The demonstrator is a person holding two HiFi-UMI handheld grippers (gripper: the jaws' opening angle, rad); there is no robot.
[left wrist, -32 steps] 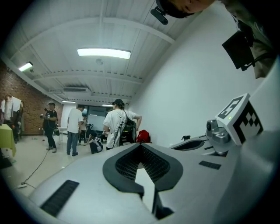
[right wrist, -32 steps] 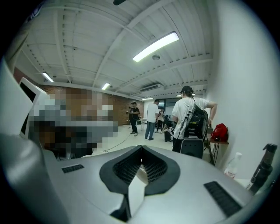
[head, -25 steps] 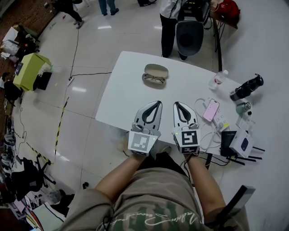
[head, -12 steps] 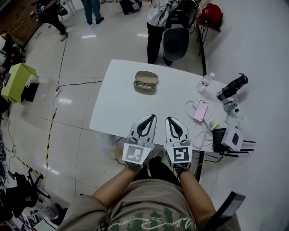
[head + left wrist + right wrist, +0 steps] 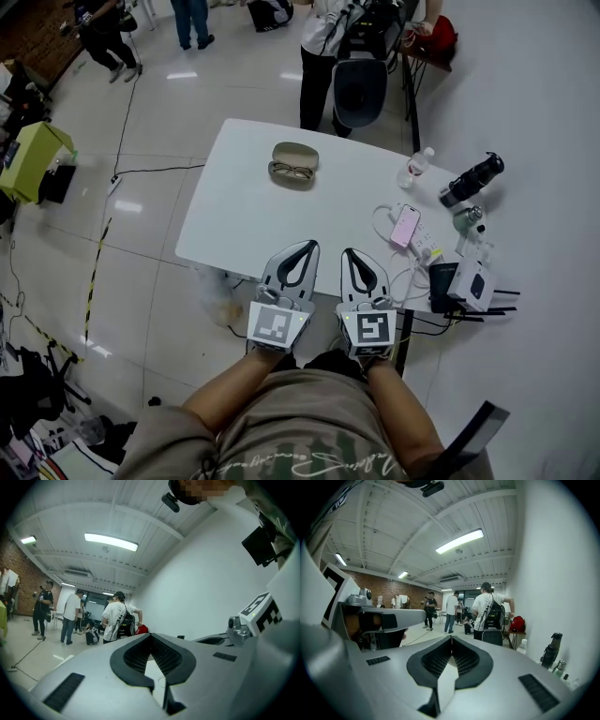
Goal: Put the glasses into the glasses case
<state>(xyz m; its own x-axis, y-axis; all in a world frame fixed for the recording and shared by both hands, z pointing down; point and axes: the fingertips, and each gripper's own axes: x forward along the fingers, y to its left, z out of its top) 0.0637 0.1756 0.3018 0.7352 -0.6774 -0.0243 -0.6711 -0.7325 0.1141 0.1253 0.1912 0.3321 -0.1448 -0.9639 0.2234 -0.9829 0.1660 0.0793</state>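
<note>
In the head view an open beige glasses case (image 5: pixel 294 155) lies at the far side of the white table (image 5: pixel 244 220). The dark-framed glasses (image 5: pixel 292 172) rest against the case's near edge. Both grippers hover side by side over the table's near edge, well short of the case. My left gripper (image 5: pixel 308 247) is shut with nothing in it. My right gripper (image 5: pixel 348 253) is shut and empty too. In the left gripper view the left gripper (image 5: pixel 151 635) has its jaws closed at the tip; the right gripper (image 5: pixel 451 637) looks the same in its own view. Neither gripper view shows the glasses.
At the table's right end lie a pink phone (image 5: pixel 406 225), a power strip with cables (image 5: pixel 427 251), a water bottle (image 5: pixel 417 169), a black flask (image 5: pixel 472 179) and small boxes (image 5: pixel 466 284). A dark chair (image 5: pixel 360 89) and a standing person (image 5: pixel 323 47) are behind the table.
The view has shifted: table and case slid up and left in frame. Both grippers sit lower in the picture, nearer the table's near edge, still shut.
</note>
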